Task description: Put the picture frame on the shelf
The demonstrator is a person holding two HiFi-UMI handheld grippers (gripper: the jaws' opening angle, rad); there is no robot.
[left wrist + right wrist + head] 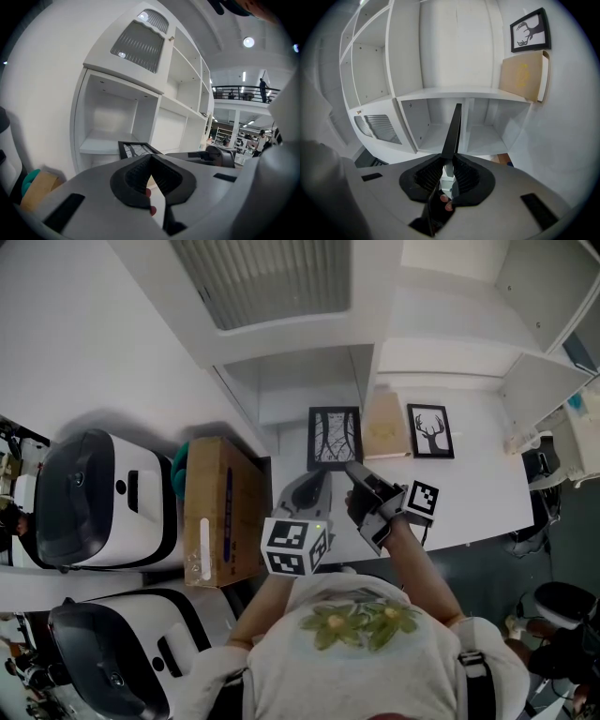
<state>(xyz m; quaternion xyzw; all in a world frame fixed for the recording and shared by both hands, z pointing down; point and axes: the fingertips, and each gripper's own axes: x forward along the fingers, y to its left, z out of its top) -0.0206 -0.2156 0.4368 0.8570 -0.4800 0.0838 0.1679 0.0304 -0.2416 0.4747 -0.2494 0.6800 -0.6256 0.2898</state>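
Note:
The black picture frame (335,437) holds a black-and-white abstract print and is tilted up in front of the white shelf unit (309,381). My right gripper (354,470) is shut on its near edge. In the right gripper view the frame (453,131) runs edge-on straight out from the jaws of the right gripper (451,164) toward the open compartments of the shelf unit (454,93). My left gripper (314,482) hovers just left of the frame, grey jaws together and holding nothing. In the left gripper view its tips meet at the left gripper's front (151,158), with the frame (136,149) just beyond.
A deer picture (431,430) and a tan board (386,426) stand to the right of the frame. A cardboard box (220,507) and two white-and-black appliances (94,498) (122,652) sit at the left. A teal object (180,457) is behind the box.

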